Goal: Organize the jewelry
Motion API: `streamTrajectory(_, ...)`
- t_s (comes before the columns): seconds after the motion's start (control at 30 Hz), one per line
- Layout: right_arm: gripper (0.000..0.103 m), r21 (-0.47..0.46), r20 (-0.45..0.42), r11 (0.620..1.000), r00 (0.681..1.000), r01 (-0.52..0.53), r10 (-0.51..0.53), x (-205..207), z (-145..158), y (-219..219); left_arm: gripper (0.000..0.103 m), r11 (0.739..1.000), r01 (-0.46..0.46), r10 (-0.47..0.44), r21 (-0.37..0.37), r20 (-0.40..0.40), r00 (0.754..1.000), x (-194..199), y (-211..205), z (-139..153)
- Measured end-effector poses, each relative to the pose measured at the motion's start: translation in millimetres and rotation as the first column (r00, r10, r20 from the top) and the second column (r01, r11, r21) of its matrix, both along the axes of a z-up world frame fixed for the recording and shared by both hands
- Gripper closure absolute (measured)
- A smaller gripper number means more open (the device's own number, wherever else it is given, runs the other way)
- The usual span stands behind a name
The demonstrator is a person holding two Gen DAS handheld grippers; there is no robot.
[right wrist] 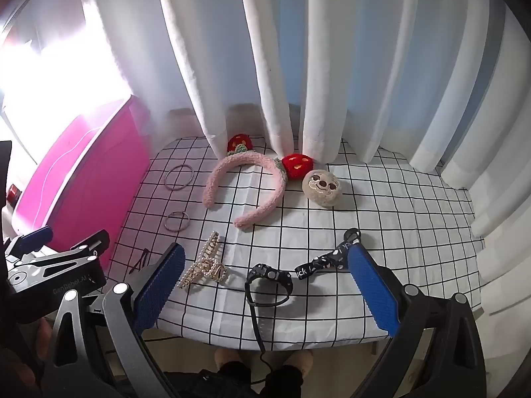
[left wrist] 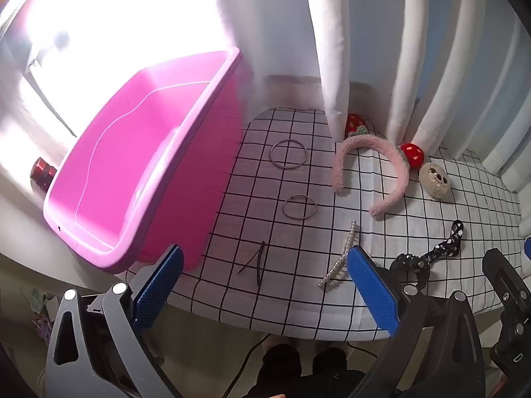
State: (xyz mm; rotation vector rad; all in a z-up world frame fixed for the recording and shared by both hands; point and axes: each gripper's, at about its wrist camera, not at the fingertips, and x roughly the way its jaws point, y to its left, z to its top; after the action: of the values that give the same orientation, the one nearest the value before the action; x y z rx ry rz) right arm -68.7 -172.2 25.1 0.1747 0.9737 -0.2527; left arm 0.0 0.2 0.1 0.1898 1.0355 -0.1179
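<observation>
On the checked table: two metal bangles (right wrist: 179,178) (right wrist: 177,221), one fluffy pink headband (right wrist: 247,192) with two red strawberries on it, one pearl hair claw (right wrist: 204,265), one black watch (right wrist: 268,282), one round plush face (right wrist: 322,183), two thin dark hairpins (left wrist: 255,262) and one pink bin (left wrist: 132,165).

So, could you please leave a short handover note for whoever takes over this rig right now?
Left gripper: open, holding nothing, above the near edge of the checked cloth.
Right gripper: open, holding nothing, above the black watch.
Pink bin: at the left, looks empty.
On the cloth: two ring pairs, pink headband, pearl clip, dark hairpins, printed strap, round plush face.
Done: nothing sorted yet.
Left: every piece still to go, presumably into the bin.
</observation>
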Motion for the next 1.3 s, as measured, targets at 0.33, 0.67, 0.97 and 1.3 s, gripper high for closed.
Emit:
streamTrajectory(0.33,0.009,0.0,0.003,1.0,1.0,0.0,0.0,-0.9,0.1,0.4,0.006,1.0,0.001,-0.001,0.01,0.004,1.0,-0.3,0.1,0.9)
streamTrajectory(0.67,0.009,-0.001,0.005,1.0,1.0,0.002,-0.002,-1.2,1.1,0.1,0.006,1.0,0.004,-0.004,0.01,-0.001,1.0,0.8,3.8,-0.1)
streamTrajectory(0.97,0.009,-0.001,0.006,1.0,1.0,0.002,-0.002,-1.0,3.6,0.3,0.006,1.0,0.002,-0.002,0.009,0.005,1.0,-3.3,0.8,1.1)
streamTrajectory(1.3,0.009,-0.001,0.007,1.0,1.0,0.005,-0.005,-1.2,5.8,0.8,0.006,1.0,0.002,-0.002,0.007,0.01,1.0,-4.2,1.0,2.5)
